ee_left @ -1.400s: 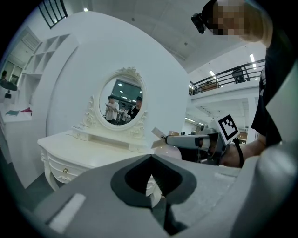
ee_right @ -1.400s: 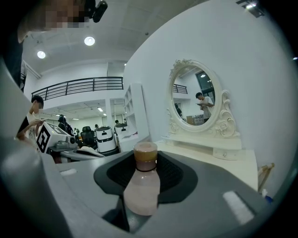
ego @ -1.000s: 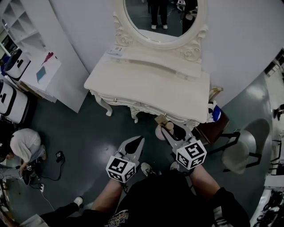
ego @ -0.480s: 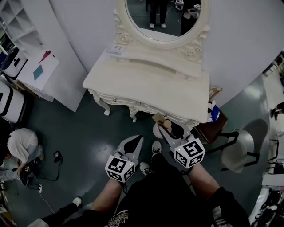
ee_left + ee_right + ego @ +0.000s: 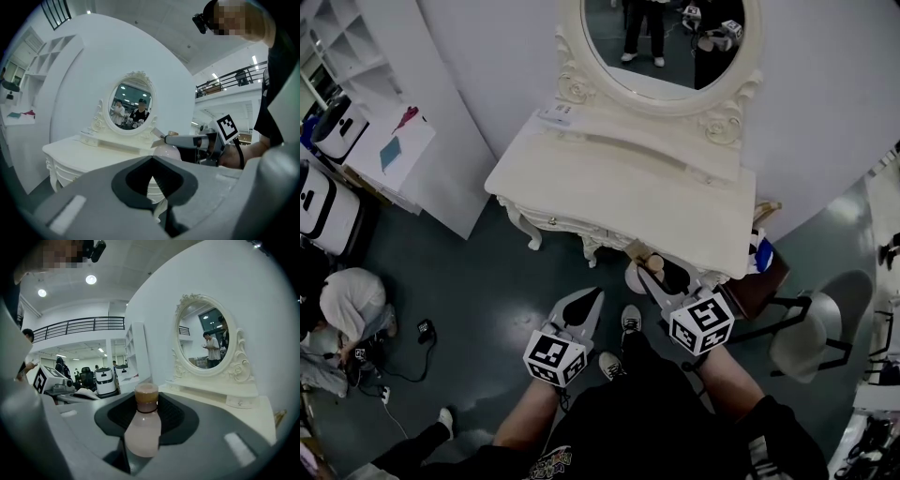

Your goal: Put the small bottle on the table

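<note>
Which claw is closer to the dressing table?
Right. The right claw, gripping the small bottle, sits at the dressing table's front edge; the left claw hangs short of it.

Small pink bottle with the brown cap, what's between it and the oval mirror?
Head view: only the bare top of the cream dressing table and its low back shelf separate the pink bottle from the white-framed oval mirror.
</note>
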Motion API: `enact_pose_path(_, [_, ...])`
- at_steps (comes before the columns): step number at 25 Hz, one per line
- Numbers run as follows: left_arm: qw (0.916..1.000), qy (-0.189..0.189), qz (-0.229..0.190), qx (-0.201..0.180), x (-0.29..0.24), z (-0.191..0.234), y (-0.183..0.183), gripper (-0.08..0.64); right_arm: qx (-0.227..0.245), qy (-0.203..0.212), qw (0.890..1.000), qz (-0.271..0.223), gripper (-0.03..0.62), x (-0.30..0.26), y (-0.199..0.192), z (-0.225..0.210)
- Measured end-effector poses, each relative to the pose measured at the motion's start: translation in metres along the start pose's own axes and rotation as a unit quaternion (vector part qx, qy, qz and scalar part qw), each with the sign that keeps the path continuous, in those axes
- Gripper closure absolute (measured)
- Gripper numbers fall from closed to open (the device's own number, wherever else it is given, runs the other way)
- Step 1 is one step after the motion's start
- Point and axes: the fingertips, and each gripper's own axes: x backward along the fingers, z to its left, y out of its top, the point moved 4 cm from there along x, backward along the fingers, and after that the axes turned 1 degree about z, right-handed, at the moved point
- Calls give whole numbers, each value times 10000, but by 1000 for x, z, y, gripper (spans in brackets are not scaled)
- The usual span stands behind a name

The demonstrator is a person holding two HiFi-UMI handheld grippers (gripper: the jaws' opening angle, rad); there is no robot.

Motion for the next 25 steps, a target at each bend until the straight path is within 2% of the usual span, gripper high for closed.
enact_pose_path(25, [9998, 52, 199, -64, -123, 54, 27, 558, -70, -9, 9998, 194, 425, -76, 19, -121])
